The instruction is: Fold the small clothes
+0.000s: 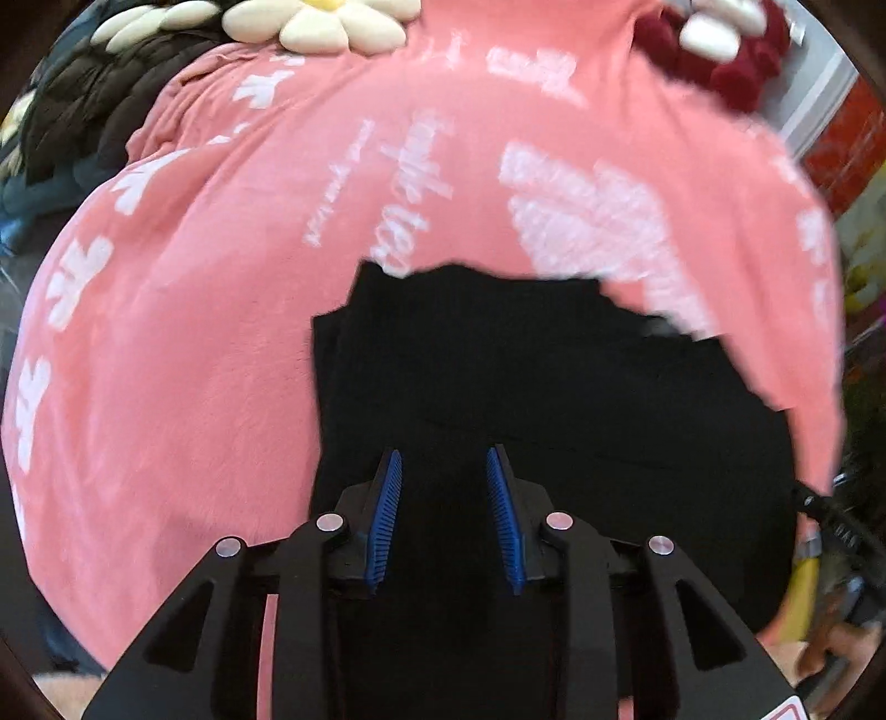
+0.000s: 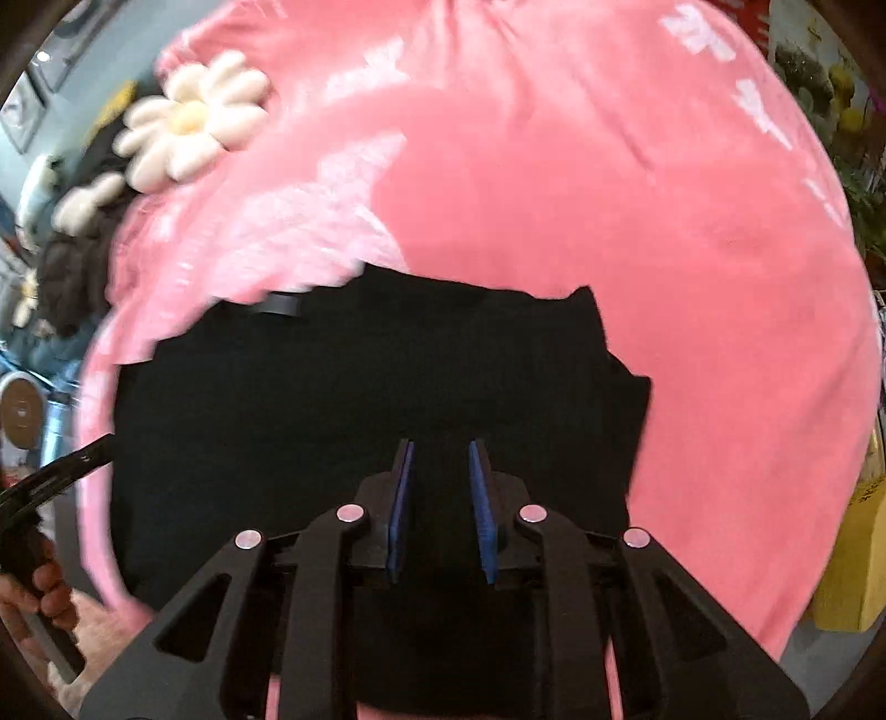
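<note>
A black garment [image 1: 526, 376] lies flat on a pink blanket [image 1: 194, 360] with white print. My left gripper [image 1: 444, 459] hovers over the garment's near left part, jaws open with nothing between the blue pads. In the right wrist view the same black garment [image 2: 387, 376] lies on the pink blanket [image 2: 692, 277]. My right gripper [image 2: 440, 448] is over its near right part, jaws open and empty. The garment's edges look folded at the left and right sides.
White flower-shaped cushions [image 1: 326, 25] and a dark knitted throw [image 1: 83, 105] lie at the far left. A red plush item [image 1: 720, 55] sits at the far right. The other hand-held gripper's handle and a hand [image 2: 39, 554] show at the left of the right wrist view.
</note>
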`<act>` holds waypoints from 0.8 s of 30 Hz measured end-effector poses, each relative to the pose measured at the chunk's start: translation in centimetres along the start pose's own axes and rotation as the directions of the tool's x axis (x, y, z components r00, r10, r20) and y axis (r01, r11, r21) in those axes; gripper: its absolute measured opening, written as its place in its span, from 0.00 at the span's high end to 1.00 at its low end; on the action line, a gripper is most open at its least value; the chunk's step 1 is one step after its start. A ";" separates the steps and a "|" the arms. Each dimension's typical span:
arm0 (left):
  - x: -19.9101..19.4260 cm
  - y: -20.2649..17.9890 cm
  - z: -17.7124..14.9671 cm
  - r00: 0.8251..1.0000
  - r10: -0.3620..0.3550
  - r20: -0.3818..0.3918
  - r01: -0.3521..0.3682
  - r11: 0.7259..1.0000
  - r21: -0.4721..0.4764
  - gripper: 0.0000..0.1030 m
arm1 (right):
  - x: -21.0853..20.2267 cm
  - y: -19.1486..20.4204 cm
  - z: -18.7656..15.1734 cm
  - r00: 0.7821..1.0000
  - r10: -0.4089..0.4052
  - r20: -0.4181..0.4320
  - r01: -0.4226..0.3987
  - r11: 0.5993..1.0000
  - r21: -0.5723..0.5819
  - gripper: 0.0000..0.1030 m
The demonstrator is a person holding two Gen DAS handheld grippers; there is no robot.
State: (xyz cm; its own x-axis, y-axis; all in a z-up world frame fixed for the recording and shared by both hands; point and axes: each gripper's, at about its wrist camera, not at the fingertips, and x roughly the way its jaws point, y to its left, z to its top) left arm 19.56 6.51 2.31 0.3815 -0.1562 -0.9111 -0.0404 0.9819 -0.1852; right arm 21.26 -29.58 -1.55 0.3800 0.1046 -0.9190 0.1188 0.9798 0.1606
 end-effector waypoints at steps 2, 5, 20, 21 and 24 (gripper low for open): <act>1.4 0.2 0.4 1.000 0.016 -0.004 -0.016 1.000 0.001 0.71 | -0.4 -0.3 0.8 0.999 0.025 0.023 -0.025 0.999 0.028 0.84; 1.0 -0.4 0.8 0.999 0.045 0.012 -0.045 0.998 0.044 0.70 | -3.0 0.4 1.3 0.994 0.037 0.107 -0.038 0.999 0.007 0.81; -2.7 1.8 -1.7 0.998 -0.054 0.034 0.055 0.998 -0.035 0.49 | -5.9 -1.9 -2.4 0.990 -0.007 0.144 0.006 1.000 0.007 0.73; -3.4 2.3 -2.4 0.998 -0.051 0.043 0.052 0.998 -0.038 0.42 | -6.7 -2.0 -3.6 0.989 0.005 0.148 -0.007 1.000 0.014 0.71; -4.6 3.9 -5.4 0.999 -0.042 0.034 0.044 0.998 -0.052 0.41 | -7.3 -2.3 -7.4 0.991 -0.020 0.129 0.017 1.000 0.024 0.68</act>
State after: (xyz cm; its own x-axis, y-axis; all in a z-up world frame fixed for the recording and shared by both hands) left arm 12.69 10.51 3.75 0.4142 -0.1937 -0.8893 -0.0712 0.9672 -0.2438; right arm 11.44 -31.33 2.11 0.4930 0.0617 -0.8678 0.1477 0.9771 0.1533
